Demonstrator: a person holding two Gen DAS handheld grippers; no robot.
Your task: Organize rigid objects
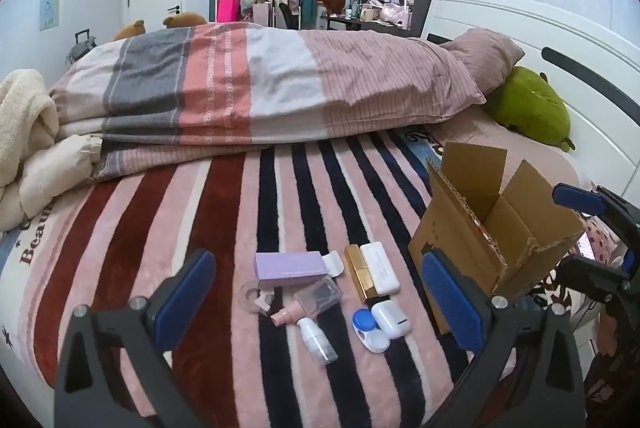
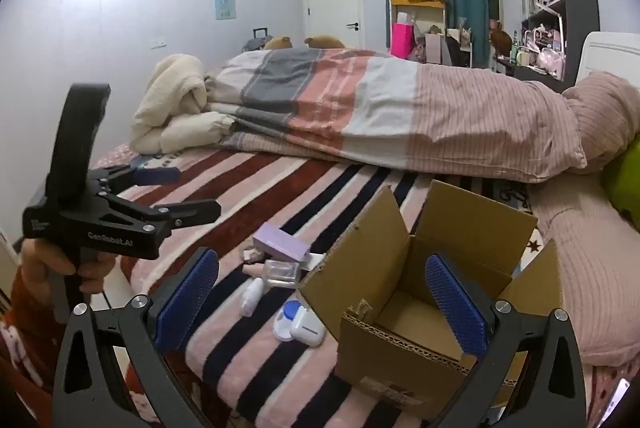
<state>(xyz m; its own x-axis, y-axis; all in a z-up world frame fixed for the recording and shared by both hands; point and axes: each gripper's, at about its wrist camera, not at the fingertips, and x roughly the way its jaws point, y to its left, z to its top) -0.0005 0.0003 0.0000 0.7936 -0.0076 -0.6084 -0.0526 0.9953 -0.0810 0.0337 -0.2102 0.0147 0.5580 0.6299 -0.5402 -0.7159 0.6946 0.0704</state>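
Several small items lie in a cluster on the striped blanket (image 1: pixel 224 228): a purple box (image 1: pixel 290 268), a gold box (image 1: pixel 362 276), a white case (image 1: pixel 380 268), a blue-and-white lens case (image 1: pixel 370 334), a clear spray bottle (image 1: pixel 316 298) and a small white bottle (image 1: pixel 318 340). My left gripper (image 1: pixel 318 300) hovers open above them, holding nothing. To their right stands an open, empty cardboard box (image 1: pixel 492 228). My right gripper (image 2: pixel 322 302) is open over the near edge of that cardboard box (image 2: pixel 464 228), empty too. The left gripper (image 2: pixel 180 194) shows at the left, held by a hand (image 2: pixel 60 260).
A folded striped duvet (image 1: pixel 240 88) lies across the bed behind the items, with a cream blanket (image 1: pixel 24 116) at its left end. A pink pillow (image 1: pixel 480 60) and a green plush toy (image 1: pixel 528 108) sit by the white headboard (image 1: pixel 560 28). Shelves line the far wall.
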